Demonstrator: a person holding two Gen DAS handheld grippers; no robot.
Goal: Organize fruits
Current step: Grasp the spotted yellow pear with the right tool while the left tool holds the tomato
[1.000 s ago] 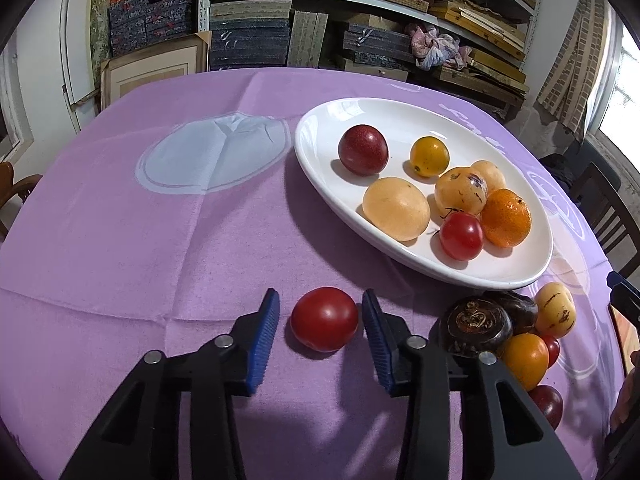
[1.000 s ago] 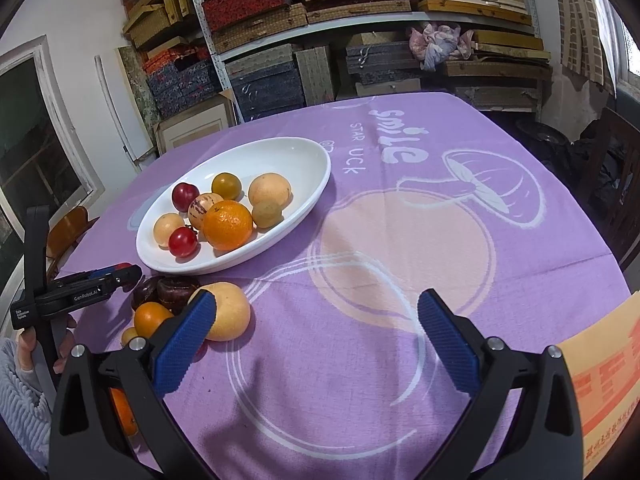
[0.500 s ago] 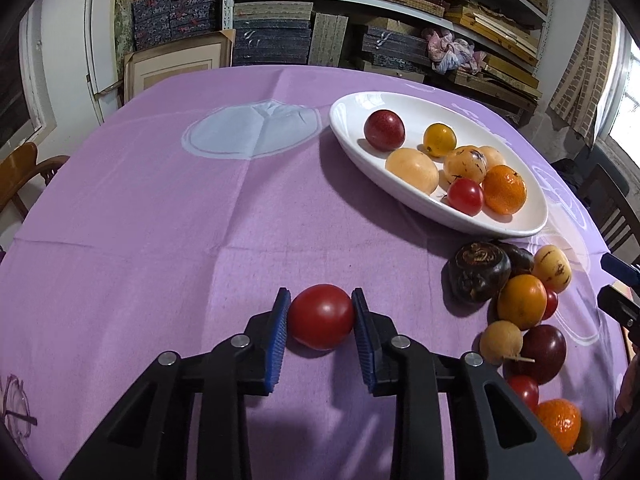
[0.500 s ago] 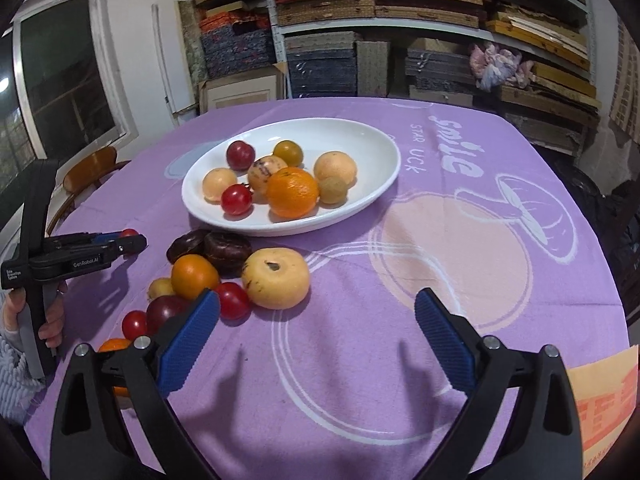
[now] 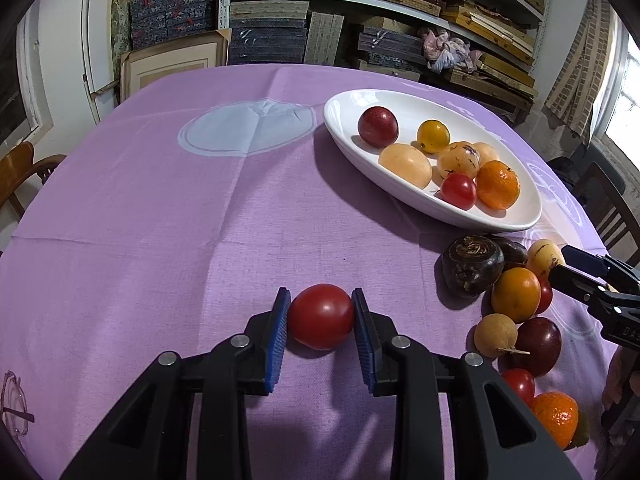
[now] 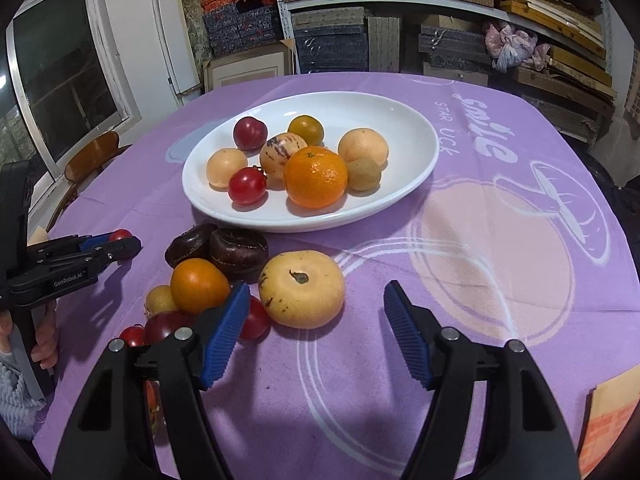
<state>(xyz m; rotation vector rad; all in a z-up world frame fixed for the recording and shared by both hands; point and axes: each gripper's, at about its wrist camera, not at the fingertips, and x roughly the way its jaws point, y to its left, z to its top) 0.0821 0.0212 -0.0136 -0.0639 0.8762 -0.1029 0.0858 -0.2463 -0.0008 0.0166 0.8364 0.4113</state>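
Observation:
My left gripper [image 5: 321, 316] is shut on a red tomato [image 5: 321, 316], held just above the purple cloth; it also shows in the right wrist view [image 6: 116, 242] at the left. A white oval plate [image 5: 400, 100] [image 6: 400, 120] holds several fruits. A pile of loose fruits lies in front of the plate: a large pale yellow fruit [image 6: 302, 289], dark brown fruits [image 6: 238, 254], an orange one [image 6: 199, 286]. My right gripper [image 6: 314, 322] is open and empty, just in front of the yellow fruit; it shows at the right edge of the left wrist view [image 5: 592, 280].
The round table has a purple cloth [image 5: 160, 220]. Shelves stacked with boxes [image 6: 340, 40] stand behind. Wooden chairs [image 6: 92, 156] stand by the table's edge. An orange-printed box [image 6: 608, 420] lies at the near right corner.
My left gripper closed on the red tomato and drew back from the plate. My right gripper moved forward and down toward the pile of loose fruits, still open.

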